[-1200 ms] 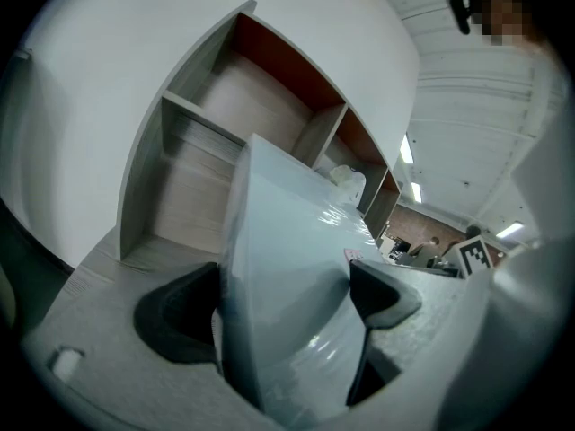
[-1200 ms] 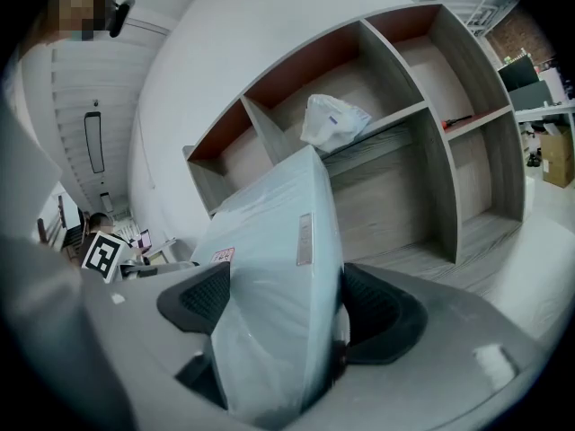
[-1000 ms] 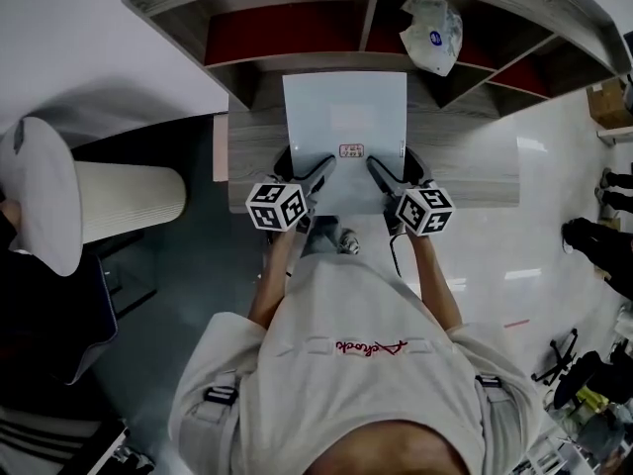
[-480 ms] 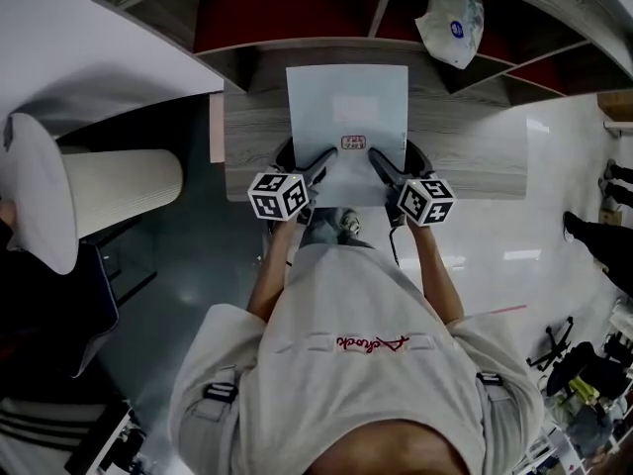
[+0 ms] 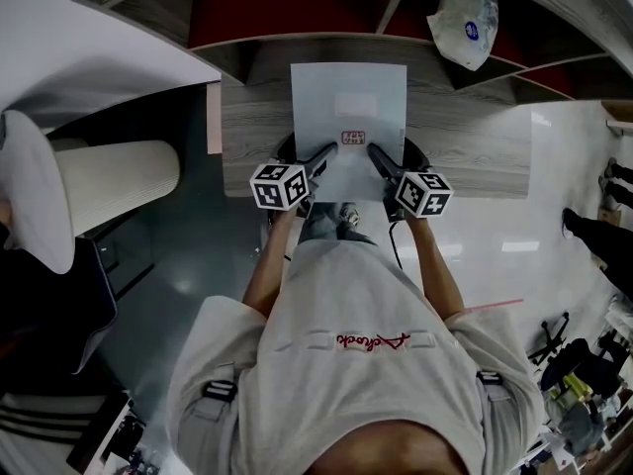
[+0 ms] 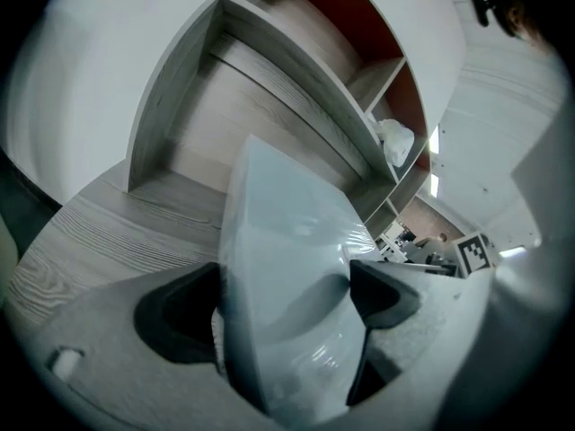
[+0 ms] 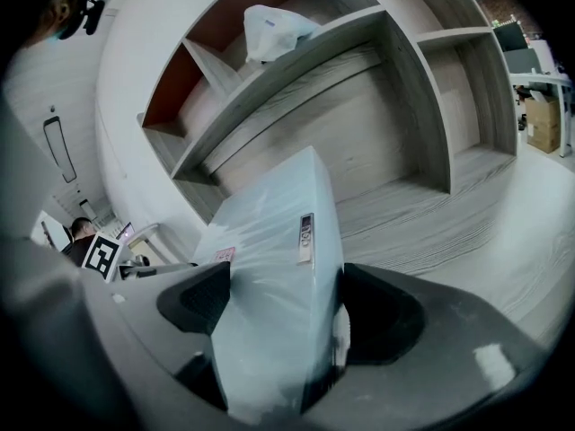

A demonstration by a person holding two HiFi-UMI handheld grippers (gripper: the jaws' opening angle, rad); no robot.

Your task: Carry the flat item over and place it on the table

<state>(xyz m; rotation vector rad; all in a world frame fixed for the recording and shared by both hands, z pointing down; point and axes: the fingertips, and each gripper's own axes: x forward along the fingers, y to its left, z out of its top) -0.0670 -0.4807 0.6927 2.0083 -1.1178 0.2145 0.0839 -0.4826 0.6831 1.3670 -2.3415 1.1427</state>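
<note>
— Where's the flat box [image 5: 348, 117]?
— Over the grey worktop [image 5: 465, 151], with its near edge out past the worktop's near rim. I can't tell whether it rests there.
— And the jaws?
— The left gripper [image 6: 283, 303] is clamped on the box's near left corner and the right gripper [image 7: 278, 308] on its near right (film wrap glinting).
— Beyond it?
— A white bag [image 5: 463, 18] on the shelf [image 5: 326, 43], far right.

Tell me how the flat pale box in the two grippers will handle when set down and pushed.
Probably stiff: the box juts out flat, unsagging, from the left gripper and right gripper at one edge. Likely light, for the same reason. Its glossy film may make it slip on the table.
</note>
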